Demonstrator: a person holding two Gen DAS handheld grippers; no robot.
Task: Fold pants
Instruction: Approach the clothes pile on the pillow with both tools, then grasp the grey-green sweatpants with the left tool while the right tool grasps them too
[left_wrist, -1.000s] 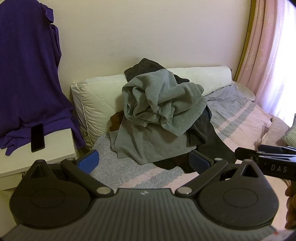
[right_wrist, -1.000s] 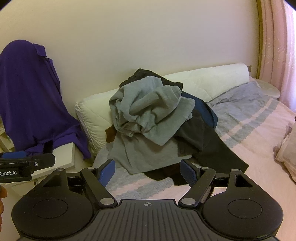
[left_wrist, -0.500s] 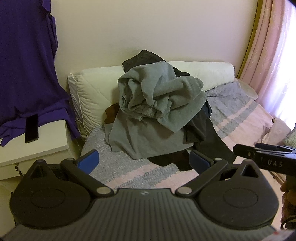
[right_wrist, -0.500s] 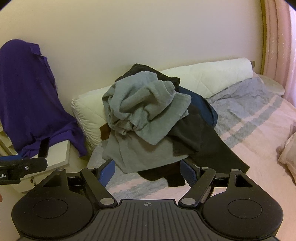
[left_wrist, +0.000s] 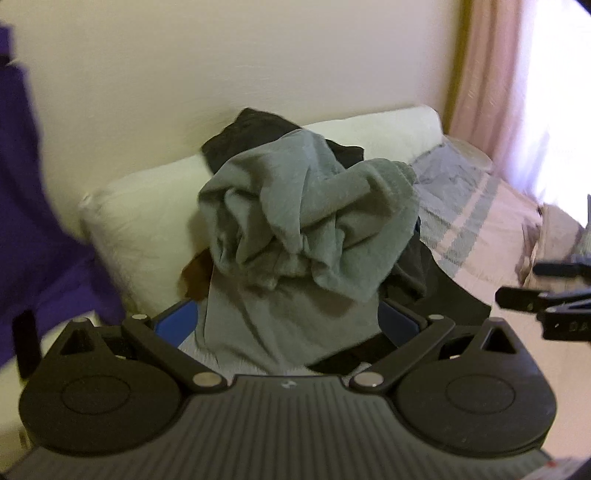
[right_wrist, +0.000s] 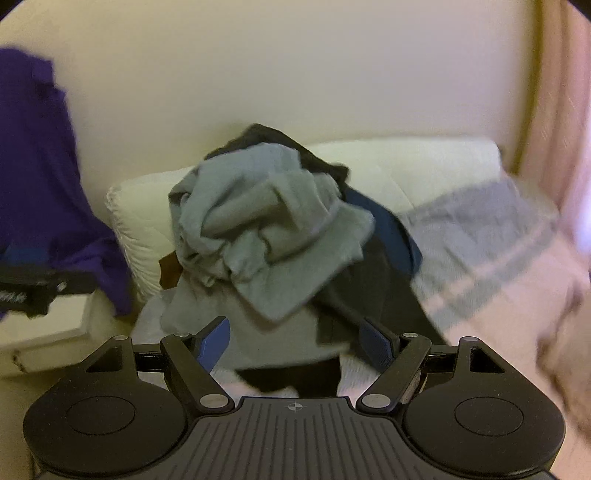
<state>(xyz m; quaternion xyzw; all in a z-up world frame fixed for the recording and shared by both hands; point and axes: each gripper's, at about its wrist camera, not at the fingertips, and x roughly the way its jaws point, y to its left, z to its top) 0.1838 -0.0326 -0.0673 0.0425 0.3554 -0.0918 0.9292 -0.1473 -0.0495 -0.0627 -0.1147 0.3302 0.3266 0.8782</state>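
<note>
On the bed (left_wrist: 491, 236), grey pants (left_wrist: 295, 221) lie crumpled atop a clothes heap, unfolded, while both the left gripper (left_wrist: 288, 321) and right gripper (right_wrist: 295, 339) hover with fingers apart, gripping nothing.

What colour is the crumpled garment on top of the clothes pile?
Grey, clearest in the left wrist view.

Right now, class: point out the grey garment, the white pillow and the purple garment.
grey garment (left_wrist: 306, 221): left wrist view, crumpled top.
white pillow (left_wrist: 147, 218): left wrist view, bare front face.
purple garment (right_wrist: 33, 166): right wrist view, hanging middle.
</note>
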